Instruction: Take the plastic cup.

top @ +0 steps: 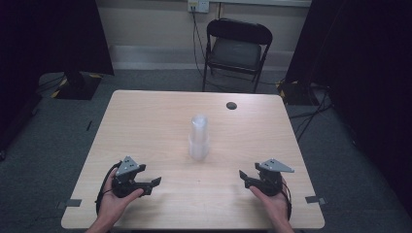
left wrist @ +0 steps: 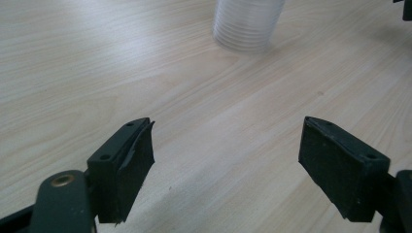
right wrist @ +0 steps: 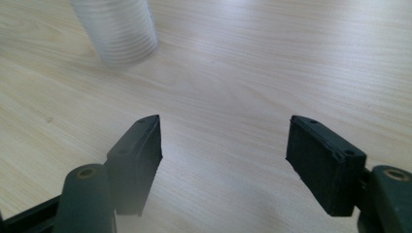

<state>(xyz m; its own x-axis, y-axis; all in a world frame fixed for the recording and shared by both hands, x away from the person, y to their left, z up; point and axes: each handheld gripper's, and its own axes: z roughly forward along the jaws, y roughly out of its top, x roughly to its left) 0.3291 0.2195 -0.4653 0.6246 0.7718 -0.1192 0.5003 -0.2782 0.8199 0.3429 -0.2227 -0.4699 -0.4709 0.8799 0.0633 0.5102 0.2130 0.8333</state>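
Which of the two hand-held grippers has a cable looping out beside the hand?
The left hand-held gripper: a dark cable curves round its hand's outer side. The right hand-held gripper shows no such loop.

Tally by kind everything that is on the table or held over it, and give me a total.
Stack of clear plastic cups, standing upright mid-table: 1
Handheld grippers, both with jaws open and holding nothing: 2, the left gripper and the right gripper
Dark round disc at the table's far edge: 1
Total: 4

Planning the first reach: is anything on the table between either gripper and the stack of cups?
Nothing visible. Bare table lies between the open left gripper, the open right gripper and the stack of cups.
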